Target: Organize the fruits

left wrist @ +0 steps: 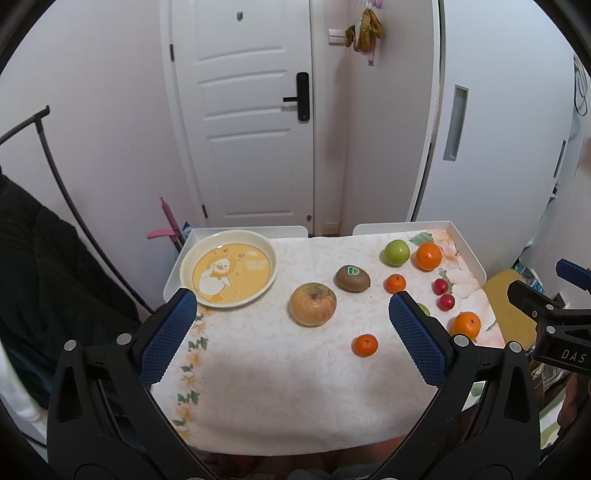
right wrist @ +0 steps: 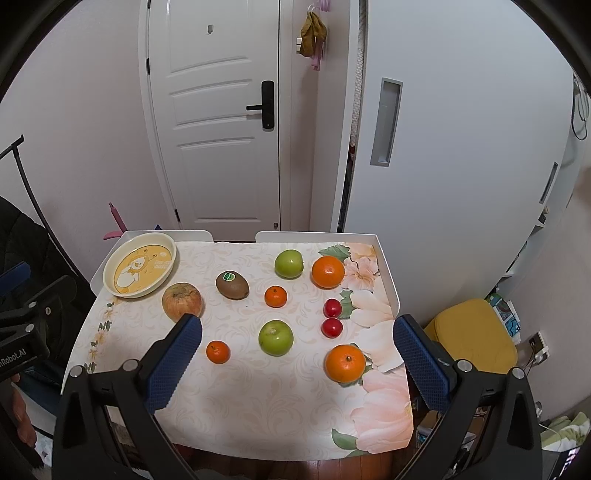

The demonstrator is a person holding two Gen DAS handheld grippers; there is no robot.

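A white panelled door with a black lever handle stands shut behind the desk, set in pale, evenly lit walls. Right of it, a white sliding door carries a recessed grey pull. An ochre cloth hangs from a pink hanger high on the wall between them (its shape is hard to make out). A yellow cushioned stool sits low at the right, and reddish wooden floor shows under the desk's near edge.
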